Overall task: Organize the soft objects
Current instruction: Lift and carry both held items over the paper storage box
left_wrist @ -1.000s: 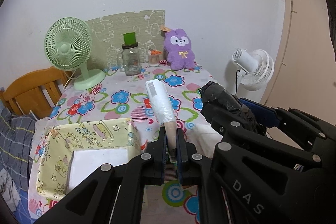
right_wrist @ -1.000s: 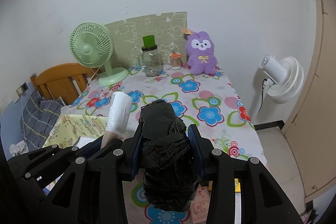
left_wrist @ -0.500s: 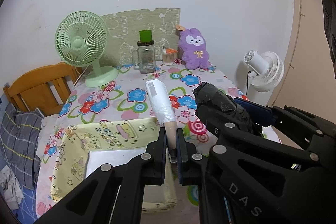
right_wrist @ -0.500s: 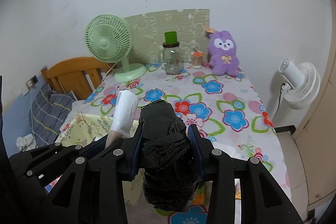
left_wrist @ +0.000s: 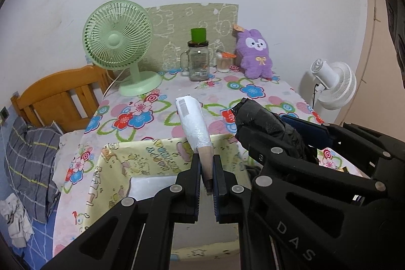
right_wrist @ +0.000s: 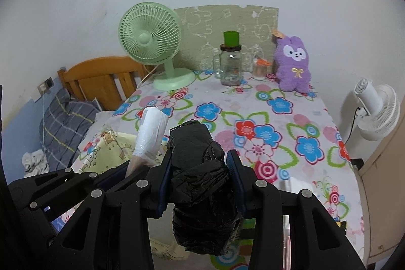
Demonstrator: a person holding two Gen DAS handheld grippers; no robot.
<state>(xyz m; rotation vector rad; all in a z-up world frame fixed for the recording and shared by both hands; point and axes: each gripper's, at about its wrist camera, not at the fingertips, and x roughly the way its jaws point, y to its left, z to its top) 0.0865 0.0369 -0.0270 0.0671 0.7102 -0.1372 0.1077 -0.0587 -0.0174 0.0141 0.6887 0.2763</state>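
The white roll of bags stands at centre frame, its tan core end pinched tight in the left gripper. It looks light and slippery, so the stiff core is probably the safest hold. The black roll of bags, squashy and crinkled, fills the right gripper, clamped at mid-width. Compared with a second ago, the yellow box below sits more centred and the table edge shows.

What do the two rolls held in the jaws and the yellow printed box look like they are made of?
Black roll: thin glossy plastic film, crinkled with shiny creases, probably bin bags. White roll: translucent, slightly glossy plastic film on a brownish, cardboard-like core. Yellow box: matte with sagging walls, fabric or paper-covered; cannot tell which.
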